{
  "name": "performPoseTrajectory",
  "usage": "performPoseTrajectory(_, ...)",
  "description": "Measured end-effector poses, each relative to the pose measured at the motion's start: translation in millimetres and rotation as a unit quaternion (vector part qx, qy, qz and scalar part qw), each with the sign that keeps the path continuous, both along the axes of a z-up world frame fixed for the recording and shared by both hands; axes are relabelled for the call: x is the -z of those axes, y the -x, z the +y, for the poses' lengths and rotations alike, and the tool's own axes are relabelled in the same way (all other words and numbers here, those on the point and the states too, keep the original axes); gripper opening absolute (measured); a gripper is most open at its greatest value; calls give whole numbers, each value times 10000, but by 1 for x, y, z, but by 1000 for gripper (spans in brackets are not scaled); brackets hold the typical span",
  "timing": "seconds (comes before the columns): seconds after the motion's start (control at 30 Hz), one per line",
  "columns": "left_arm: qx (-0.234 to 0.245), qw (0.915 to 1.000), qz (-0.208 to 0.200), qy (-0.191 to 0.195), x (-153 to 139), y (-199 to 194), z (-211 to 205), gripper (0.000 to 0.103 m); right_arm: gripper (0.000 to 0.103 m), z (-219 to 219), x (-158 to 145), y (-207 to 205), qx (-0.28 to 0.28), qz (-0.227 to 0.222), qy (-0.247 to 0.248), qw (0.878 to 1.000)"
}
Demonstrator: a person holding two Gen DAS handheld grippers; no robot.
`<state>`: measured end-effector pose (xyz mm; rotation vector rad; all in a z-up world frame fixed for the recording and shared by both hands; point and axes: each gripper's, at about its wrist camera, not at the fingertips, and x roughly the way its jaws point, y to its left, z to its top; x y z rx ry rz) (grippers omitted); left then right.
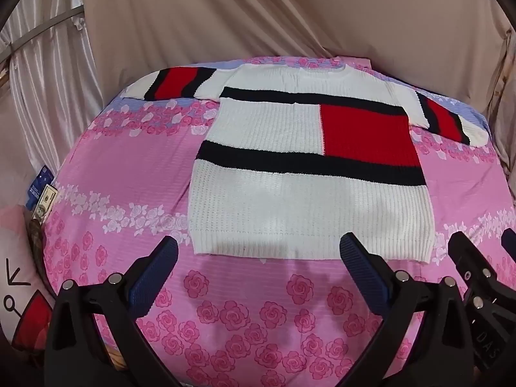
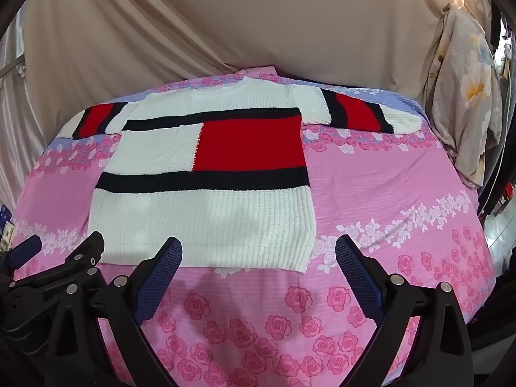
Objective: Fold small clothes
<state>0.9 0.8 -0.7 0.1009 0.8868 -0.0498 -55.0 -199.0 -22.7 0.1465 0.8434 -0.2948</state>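
A small knit sweater (image 1: 290,200), white with black bands and a red block, lies flat on the bed with both sleeves spread out to the sides. It also shows in the right wrist view (image 2: 206,213). My left gripper (image 1: 259,251) is open and empty, hovering just short of the sweater's hem, toward its left half. My right gripper (image 2: 258,251) is open and empty, near the hem's right corner. The right gripper also shows at the right edge of the left wrist view (image 1: 477,258), and the left gripper at the left edge of the right wrist view (image 2: 64,251).
A pink rose-print bedsheet (image 1: 245,309) covers the bed. Beige curtain (image 1: 258,16) hangs behind it. A pillow (image 1: 19,274) and small boxes (image 1: 43,193) lie at the left edge. A floral cloth (image 2: 464,90) hangs at the right.
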Motion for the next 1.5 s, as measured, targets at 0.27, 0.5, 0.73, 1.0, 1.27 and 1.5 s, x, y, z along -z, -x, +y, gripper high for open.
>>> performPoseTrajectory(0.27, -10, 10000, 19, -45, 2, 1, 0, 98, 94, 2, 4, 3, -32, 44, 58, 10000)
performPoseTrajectory(0.5, 4, 10000, 56, -31, 11, 5, -10, 98, 94, 2, 7, 2, 52, 99, -40, 9999)
performPoseTrajectory(0.73, 24, 10000, 70, 23, 9, 5, -3, 98, 95, 4, 6, 4, 100, 84, -61, 9999)
performPoseTrajectory(1.0, 37, 10000, 75, -2, 8, 5, -3, 98, 95, 3, 5, 7, 121, 60, -55, 9999)
performPoseTrajectory(1.27, 24, 10000, 71, -13, 7, 5, -5, 98, 95, 3, 2, 9, 160, 49, -6, 9999)
performPoseTrajectory(1.5, 29, 10000, 75, -24, 5, 5, -5, 98, 95, 4, 3, 9, 164, 41, 1, 9999)
